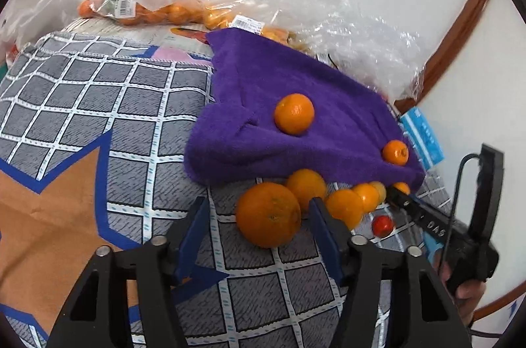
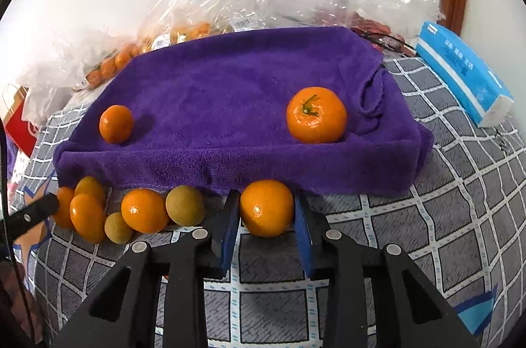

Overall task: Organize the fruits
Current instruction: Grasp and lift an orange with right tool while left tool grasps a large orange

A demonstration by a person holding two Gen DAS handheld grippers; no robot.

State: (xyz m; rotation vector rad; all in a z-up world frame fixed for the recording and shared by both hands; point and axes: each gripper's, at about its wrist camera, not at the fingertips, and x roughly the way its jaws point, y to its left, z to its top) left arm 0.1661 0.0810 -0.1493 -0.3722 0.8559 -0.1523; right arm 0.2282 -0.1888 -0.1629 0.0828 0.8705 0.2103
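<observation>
A folded purple towel point(image 1: 296, 104) point(image 2: 243, 91) lies on the checked cloth with two oranges on it: a larger one point(image 2: 316, 114) point(image 1: 294, 114) and a small one point(image 2: 116, 123) point(image 1: 395, 152). Several oranges sit in a row along the towel's front edge. My left gripper point(image 1: 258, 213) is open, its blue fingers on either side of a big orange point(image 1: 268, 214). My right gripper point(image 2: 265, 210) has its blue fingers close on both sides of an orange point(image 2: 266, 207) at the towel's edge; it shows from the side in the left wrist view point(image 1: 437, 226).
Clear plastic bags point(image 1: 171, 9) of small oranges lie behind the towel by the white wall. A blue tissue pack point(image 2: 463, 68) lies at the right. A small red fruit point(image 1: 382, 225) sits near the right gripper. A red bag point(image 2: 19, 124) stands at the left.
</observation>
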